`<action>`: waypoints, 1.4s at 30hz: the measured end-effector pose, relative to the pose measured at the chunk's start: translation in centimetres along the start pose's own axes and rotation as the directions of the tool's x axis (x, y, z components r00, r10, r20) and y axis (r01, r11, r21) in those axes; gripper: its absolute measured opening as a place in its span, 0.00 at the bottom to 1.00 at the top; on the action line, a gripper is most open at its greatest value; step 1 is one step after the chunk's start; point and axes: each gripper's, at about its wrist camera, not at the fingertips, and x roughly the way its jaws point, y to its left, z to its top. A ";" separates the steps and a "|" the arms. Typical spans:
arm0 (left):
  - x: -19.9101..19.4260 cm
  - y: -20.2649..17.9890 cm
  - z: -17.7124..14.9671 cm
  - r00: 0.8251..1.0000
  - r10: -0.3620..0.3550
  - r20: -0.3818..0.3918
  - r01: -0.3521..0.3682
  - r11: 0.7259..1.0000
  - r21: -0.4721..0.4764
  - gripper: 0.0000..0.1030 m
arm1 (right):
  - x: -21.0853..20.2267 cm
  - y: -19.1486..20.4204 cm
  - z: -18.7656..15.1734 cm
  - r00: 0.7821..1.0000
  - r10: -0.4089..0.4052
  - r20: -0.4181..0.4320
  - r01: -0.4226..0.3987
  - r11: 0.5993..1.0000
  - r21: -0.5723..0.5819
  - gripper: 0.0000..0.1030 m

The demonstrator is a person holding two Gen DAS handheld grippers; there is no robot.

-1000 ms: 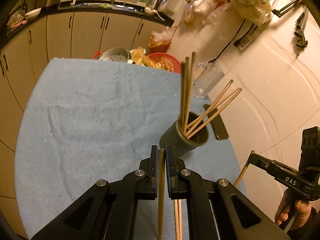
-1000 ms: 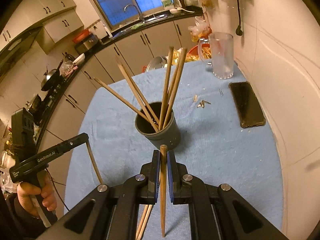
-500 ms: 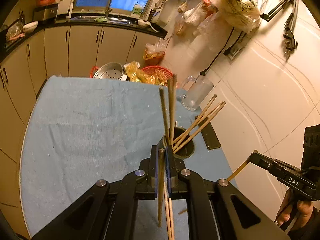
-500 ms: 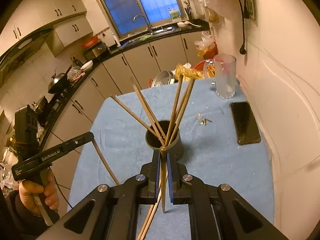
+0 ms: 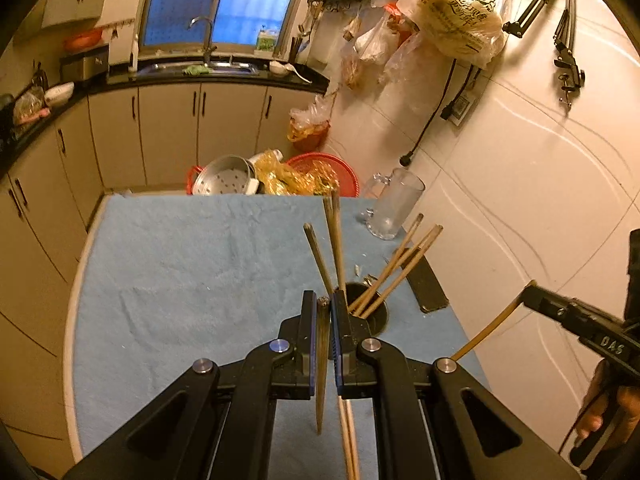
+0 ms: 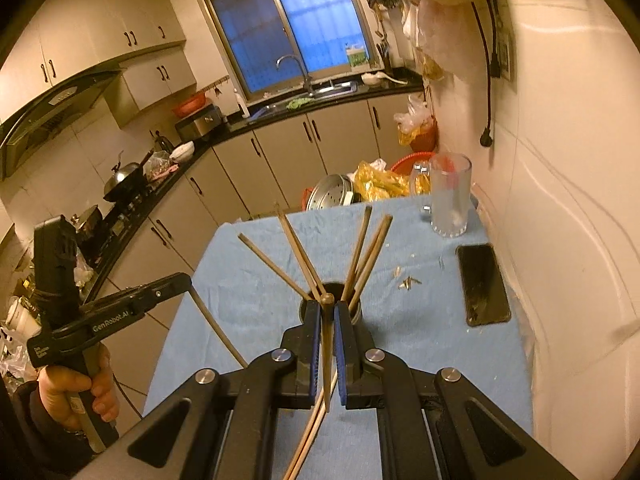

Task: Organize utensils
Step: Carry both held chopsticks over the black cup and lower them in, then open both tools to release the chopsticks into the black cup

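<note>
A dark round holder [image 5: 374, 312] [image 6: 354, 307] stands on the blue cloth with several wooden chopsticks [image 5: 394, 266] [image 6: 362, 252] leaning out of it. My left gripper [image 5: 322, 304] is shut on a wooden chopstick [image 5: 321, 368] held upright, just in front of and above the holder. My right gripper [image 6: 327, 306] is shut on another wooden chopstick [image 6: 327, 352], also upright, close to the holder's near rim. Two more chopsticks [image 5: 347, 436] [image 6: 308, 440] lie on the cloth under the grippers.
The blue cloth [image 5: 180, 280] covers the table. A glass mug [image 5: 394, 204] [image 6: 450, 196] and a black phone [image 5: 426, 288] [image 6: 482, 284] lie near the wall on the right. Small scraps [image 6: 408, 282] lie by the holder. A steel steamer [image 5: 224, 176] and red basket [image 5: 340, 168] stand beyond the far edge.
Both grippers have risen and drawn back with their chopsticks, so the holder looks lower and smaller. Both stay shut.
</note>
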 end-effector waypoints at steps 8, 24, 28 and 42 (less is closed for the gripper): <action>-1.5 -1.3 1.4 0.994 0.098 0.049 -0.100 0.994 0.050 0.07 | -1.5 0.8 1.5 0.999 0.002 0.041 -0.001 1.000 -0.022 0.07; -3.5 -4.5 5.3 0.989 0.055 0.137 -0.068 0.994 0.089 0.07 | -4.7 2.2 4.8 0.991 -0.001 0.137 0.010 0.998 -0.062 0.07; -3.6 -5.3 6.8 0.986 0.036 0.163 -0.052 0.994 0.094 0.07 | -5.1 2.5 5.8 0.987 -0.001 0.160 0.012 0.997 -0.072 0.07; -0.3 -7.2 9.2 0.985 0.021 0.174 -0.038 0.995 0.092 0.07 | -2.6 2.1 7.8 0.987 -0.025 0.157 0.038 0.996 -0.084 0.07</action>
